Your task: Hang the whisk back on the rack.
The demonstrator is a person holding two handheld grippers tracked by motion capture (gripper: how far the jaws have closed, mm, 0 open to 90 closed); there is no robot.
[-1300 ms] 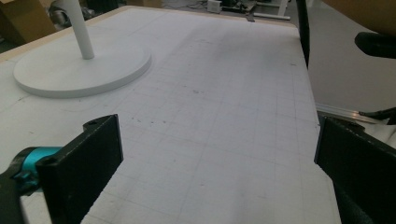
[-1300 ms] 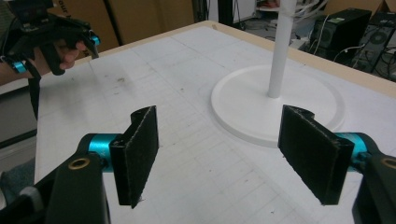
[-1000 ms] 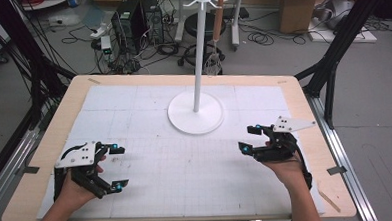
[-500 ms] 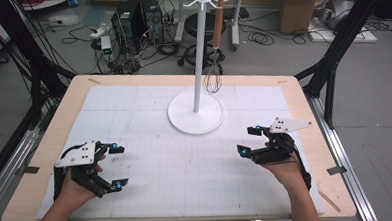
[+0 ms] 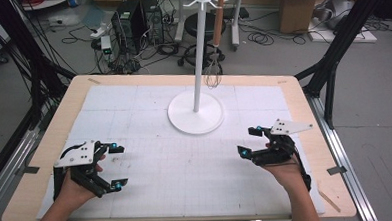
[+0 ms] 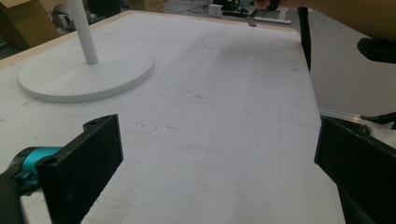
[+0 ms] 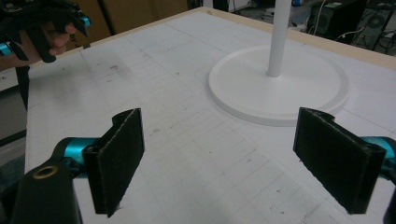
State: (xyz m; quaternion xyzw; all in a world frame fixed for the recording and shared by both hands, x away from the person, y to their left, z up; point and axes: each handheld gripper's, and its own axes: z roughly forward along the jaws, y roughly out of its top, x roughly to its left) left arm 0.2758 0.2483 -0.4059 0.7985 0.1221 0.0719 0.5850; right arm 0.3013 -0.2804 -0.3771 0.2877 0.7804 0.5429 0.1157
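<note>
A white stand (image 5: pixel 195 113) with a round base and a tall pole rises at the far middle of the white gridded mat (image 5: pixel 134 108). A whisk (image 5: pixel 214 54) with a wooden handle hangs from a hook at its top. My left gripper (image 5: pixel 117 165) rests at the near left, open and with nothing in it; in the left gripper view its jaws (image 6: pixel 219 186) stand wide over bare mat. My right gripper (image 5: pixel 248 141) sits at the near right, open and with nothing between its pads. Its jaws (image 7: pixel 226 158) have just been opening and point toward the stand's base (image 7: pixel 280 88).
The mat lies on a wooden tabletop (image 5: pixel 303 101) with black frame legs at both sides. Beyond the far edge the floor holds cables, computer cases (image 5: pixel 130 23) and cardboard boxes. In the right gripper view the other hand with its gripper (image 7: pixel 42 28) shows at the top left.
The right gripper's jaws have spread a little wider. Both hands have stayed where they were.
</note>
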